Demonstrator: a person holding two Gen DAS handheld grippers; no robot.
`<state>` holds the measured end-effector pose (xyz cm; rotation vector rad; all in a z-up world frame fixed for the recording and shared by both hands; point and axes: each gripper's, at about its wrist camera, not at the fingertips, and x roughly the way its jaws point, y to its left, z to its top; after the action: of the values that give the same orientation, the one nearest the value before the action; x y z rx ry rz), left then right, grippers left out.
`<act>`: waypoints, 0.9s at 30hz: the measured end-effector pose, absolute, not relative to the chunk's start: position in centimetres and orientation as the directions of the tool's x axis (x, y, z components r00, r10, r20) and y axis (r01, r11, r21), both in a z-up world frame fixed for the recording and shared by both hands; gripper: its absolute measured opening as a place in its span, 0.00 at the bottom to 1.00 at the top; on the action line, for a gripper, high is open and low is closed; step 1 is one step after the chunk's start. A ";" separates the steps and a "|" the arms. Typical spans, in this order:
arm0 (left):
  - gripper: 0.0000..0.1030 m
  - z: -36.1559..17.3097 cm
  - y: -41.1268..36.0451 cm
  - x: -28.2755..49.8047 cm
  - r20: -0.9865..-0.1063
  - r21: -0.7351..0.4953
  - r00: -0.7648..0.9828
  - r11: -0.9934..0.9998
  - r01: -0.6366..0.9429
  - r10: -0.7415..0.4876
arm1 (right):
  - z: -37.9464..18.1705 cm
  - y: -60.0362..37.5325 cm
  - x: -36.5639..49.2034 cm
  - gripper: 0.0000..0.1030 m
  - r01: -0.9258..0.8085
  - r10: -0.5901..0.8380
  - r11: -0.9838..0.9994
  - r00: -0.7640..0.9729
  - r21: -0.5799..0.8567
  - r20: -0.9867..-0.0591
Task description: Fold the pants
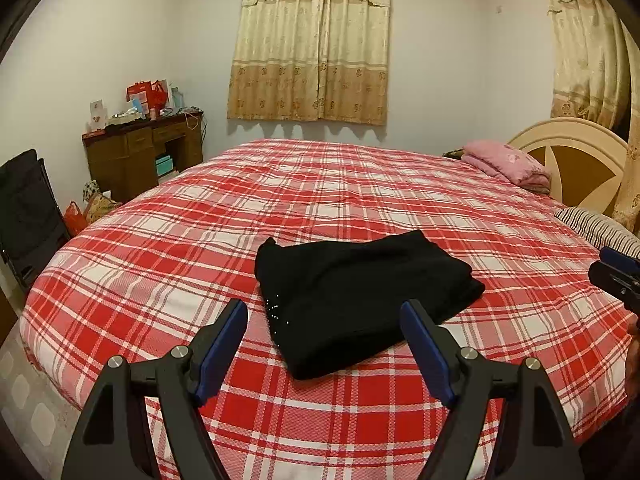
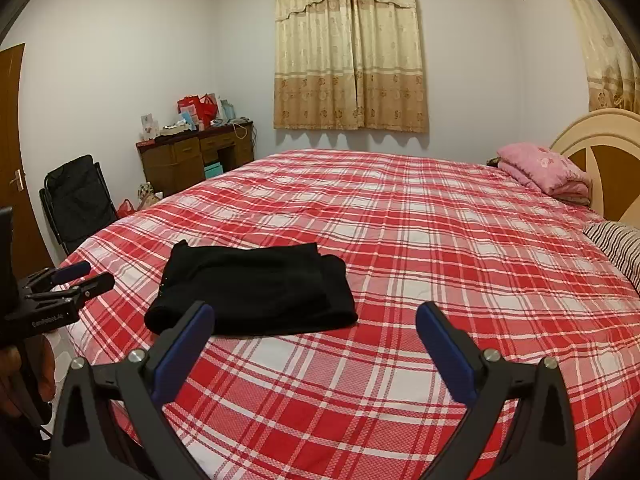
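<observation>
Hovering with left gripper [image 1: 324, 320] and right gripper [image 2: 314, 324], fingers spread and empty, we judge the black pants [image 1: 360, 300], folded compact on the bed's [image 1: 160, 280] near edge, finished.

Plaid bed [image 1: 360, 208] — pink pillow [image 1: 506, 162], desk [image 1: 140, 152] (cluttered), curtains [image 1: 312, 44]
</observation>
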<state>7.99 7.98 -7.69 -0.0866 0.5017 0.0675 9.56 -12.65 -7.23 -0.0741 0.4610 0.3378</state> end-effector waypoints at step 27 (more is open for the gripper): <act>0.92 -7.5 7.6 7.6 -0.459 -0.013 0.885 0.995 -0.096 0.079 | -7.0 -11.6 9.0 1.00 -0.353 0.297 0.934 0.845 -0.047 -0.445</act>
<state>7.57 7.56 -7.54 -0.0353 0.4765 0.0912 9.03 -11.65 -7.03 -0.1293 0.4481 0.3436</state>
